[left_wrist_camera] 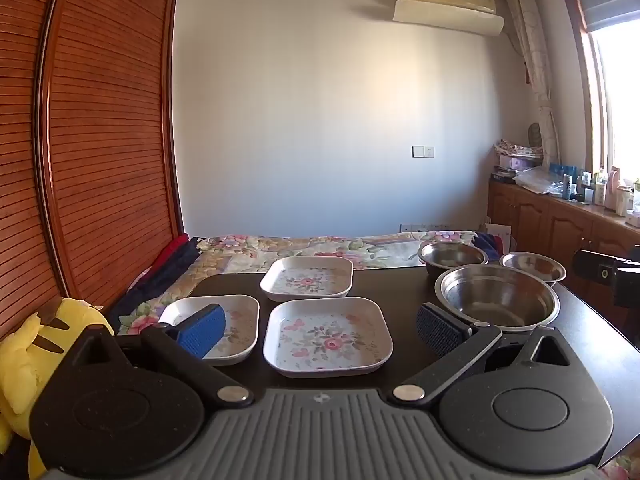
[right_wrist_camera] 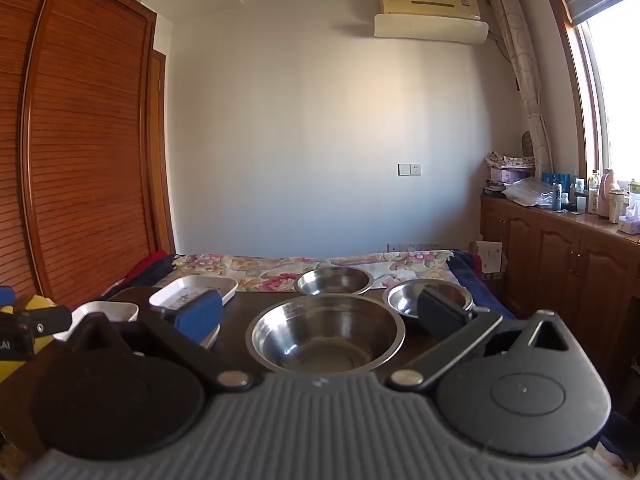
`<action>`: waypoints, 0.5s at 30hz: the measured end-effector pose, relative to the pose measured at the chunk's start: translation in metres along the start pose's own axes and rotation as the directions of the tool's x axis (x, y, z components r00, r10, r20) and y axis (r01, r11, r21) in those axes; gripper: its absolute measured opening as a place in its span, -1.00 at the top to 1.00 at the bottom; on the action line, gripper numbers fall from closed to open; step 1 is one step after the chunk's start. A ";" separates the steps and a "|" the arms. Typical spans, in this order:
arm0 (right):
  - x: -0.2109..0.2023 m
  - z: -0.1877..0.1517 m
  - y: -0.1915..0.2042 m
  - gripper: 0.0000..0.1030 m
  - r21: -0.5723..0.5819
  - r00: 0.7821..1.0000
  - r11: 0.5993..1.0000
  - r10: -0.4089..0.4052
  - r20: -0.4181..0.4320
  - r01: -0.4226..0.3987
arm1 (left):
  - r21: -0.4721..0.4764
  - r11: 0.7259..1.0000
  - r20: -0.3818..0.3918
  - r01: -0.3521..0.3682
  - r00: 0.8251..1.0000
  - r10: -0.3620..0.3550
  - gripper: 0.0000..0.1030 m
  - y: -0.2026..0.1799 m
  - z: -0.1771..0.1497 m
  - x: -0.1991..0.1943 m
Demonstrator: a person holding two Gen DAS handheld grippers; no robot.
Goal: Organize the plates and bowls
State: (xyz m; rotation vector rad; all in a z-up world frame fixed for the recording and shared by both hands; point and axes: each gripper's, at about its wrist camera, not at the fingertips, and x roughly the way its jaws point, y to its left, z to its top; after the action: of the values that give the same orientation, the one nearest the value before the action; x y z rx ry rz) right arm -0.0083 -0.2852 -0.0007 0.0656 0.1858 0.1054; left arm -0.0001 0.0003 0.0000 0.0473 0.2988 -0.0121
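Observation:
Three square floral plates lie on the dark table (left_wrist_camera: 404, 284): a near plate (left_wrist_camera: 327, 335), a far plate (left_wrist_camera: 307, 282) and a left plate (left_wrist_camera: 240, 320). My left gripper (left_wrist_camera: 320, 330) is open above the near plate, with nothing between its fingers. To the right stand three steel bowls: a large bowl (left_wrist_camera: 497, 296) and two small ones (left_wrist_camera: 453, 256) (left_wrist_camera: 533, 266). My right gripper (right_wrist_camera: 320, 314) is open, straddling the large bowl (right_wrist_camera: 325, 334); the small bowls (right_wrist_camera: 334, 280) (right_wrist_camera: 408, 298) sit behind it, one partly hidden by the right finger.
A floral bedspread (left_wrist_camera: 320, 246) lies beyond the table. A slatted wooden wardrobe (left_wrist_camera: 100, 140) fills the left side, with a yellow plush toy (left_wrist_camera: 36, 344) at its foot. A cluttered cabinet (right_wrist_camera: 560, 240) runs under the window on the right.

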 end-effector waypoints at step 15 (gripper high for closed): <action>-0.007 0.000 -0.010 -1.00 0.002 1.000 1.000 -0.007 -0.005 0.007 | 0.011 1.000 0.008 0.001 1.000 -0.001 -1.00 -0.005 -0.002 -0.001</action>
State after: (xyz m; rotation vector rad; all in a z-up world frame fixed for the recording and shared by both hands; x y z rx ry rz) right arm -0.0141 -0.2958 -0.0004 0.0662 0.1915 0.0981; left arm -0.0021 -0.0042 -0.0017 0.0585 0.2913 -0.0152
